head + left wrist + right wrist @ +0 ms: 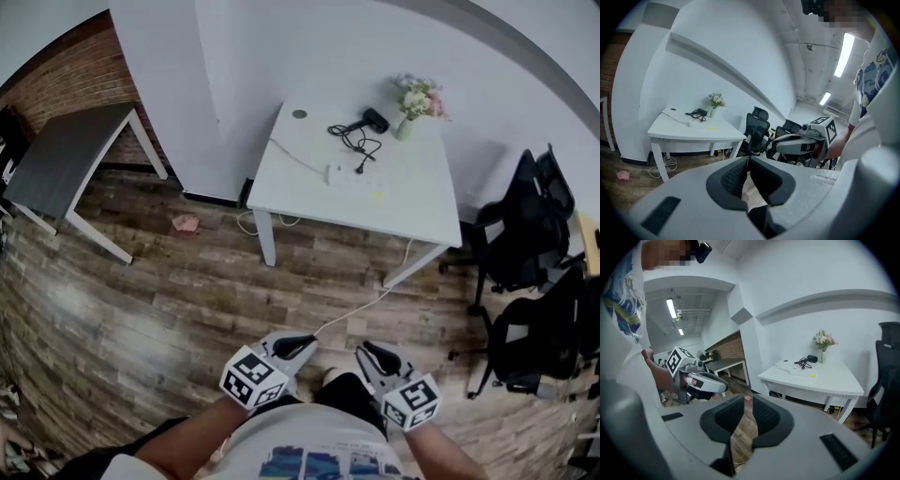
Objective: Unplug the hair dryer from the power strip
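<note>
The black hair dryer (pixel 375 119) lies at the back of a white table (pixel 412 202), far ahead of me. Its dark cord loops toward a white power strip (pixel 342 173) on the tabletop. In the left gripper view the hair dryer (pixel 701 112) and power strip (pixel 697 123) are small and distant; the right gripper view also shows the hair dryer (pixel 812 358). Both grippers are held close to the person's body, well short of the table. My left gripper (pixel 302 345) has its tips together, empty. My right gripper (pixel 368 352) shows a narrow gap with only floor behind it.
A vase of flowers (pixel 412 101) stands next to the dryer. Black office chairs (pixel 525 234) crowd the table's right side. A grey table (pixel 66 155) stands at the left, a pink scrap (pixel 185 223) lies on the wood floor, and a white cable (pixel 356 314) runs across it.
</note>
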`<state>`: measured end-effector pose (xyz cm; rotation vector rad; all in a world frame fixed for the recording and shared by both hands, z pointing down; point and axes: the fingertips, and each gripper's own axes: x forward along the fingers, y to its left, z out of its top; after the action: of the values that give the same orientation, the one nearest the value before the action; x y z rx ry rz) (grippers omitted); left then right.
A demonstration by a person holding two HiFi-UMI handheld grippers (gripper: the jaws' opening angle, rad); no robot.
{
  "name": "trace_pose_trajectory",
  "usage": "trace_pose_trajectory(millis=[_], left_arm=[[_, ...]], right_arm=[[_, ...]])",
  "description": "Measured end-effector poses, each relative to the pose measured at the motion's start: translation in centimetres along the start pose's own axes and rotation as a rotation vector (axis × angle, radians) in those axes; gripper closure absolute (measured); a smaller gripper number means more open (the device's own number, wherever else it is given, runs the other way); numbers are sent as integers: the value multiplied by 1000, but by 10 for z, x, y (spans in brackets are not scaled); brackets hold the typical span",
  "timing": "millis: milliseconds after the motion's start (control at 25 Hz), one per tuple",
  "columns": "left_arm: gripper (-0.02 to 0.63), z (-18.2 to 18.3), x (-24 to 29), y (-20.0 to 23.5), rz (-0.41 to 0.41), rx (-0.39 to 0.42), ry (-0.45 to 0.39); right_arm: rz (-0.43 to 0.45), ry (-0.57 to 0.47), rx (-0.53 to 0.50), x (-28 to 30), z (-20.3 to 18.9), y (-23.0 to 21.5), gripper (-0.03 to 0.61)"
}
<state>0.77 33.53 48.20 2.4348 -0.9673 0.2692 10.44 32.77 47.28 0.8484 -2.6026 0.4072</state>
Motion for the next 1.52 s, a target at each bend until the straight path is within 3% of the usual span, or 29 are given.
trace_pose_trajectory(millis=[400,720,1200,1520], left_arm=[[600,23,56,55,13,-40,33],[600,79,126,104,24,-51,55],[600,149,215,176,105,-58,31],[601,163,252,250,119,-24,106]], right_arm=[[-7,-1,26,42,17,-81,472],[33,6,15,83,58,-169,453],[61,9,42,120,89,-292,467],[16,19,50,160,110,-335,468]])
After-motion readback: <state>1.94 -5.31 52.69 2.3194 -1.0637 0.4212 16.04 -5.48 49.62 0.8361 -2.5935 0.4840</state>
